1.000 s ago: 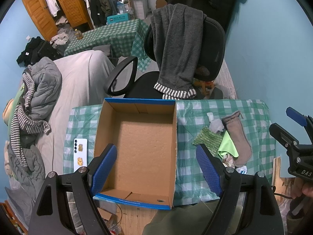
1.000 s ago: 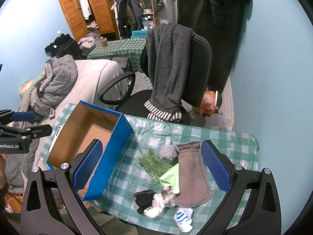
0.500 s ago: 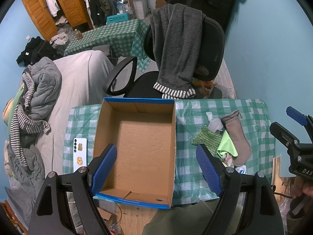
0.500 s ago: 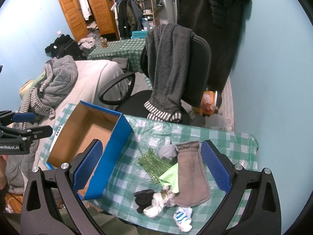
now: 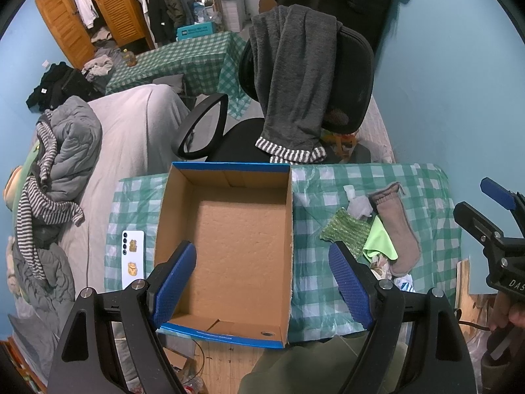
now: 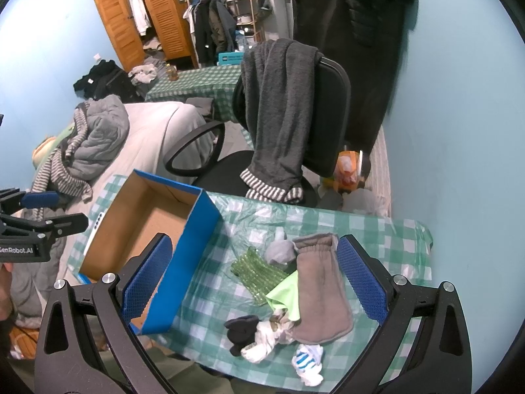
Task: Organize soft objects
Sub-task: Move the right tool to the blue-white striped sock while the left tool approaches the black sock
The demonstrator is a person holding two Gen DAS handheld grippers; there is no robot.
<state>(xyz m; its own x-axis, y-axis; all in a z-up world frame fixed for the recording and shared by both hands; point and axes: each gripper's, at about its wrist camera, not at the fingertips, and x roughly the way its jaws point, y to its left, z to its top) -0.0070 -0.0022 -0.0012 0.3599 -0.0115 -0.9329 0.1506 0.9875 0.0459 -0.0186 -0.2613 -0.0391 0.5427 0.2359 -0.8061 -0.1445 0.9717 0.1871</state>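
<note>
Left hand-held gripper has its blue-padded jaws spread wide, holding nothing. Right hand-held gripper likewise gapes wide, holding nothing, both pointing forward and down.

The box is brown cardboard, rough and dull inside, with smooth blue paper outside. The table cover is thin shiny plastic with wrinkles. The brown sock is soft fuzzy cloth. The green cloth looks bumpy and knitted. The bright green piece is smooth cloth. The gripper pads are blue bumpy rubber on dull black plastic arms with shiny metal screws.
</note>
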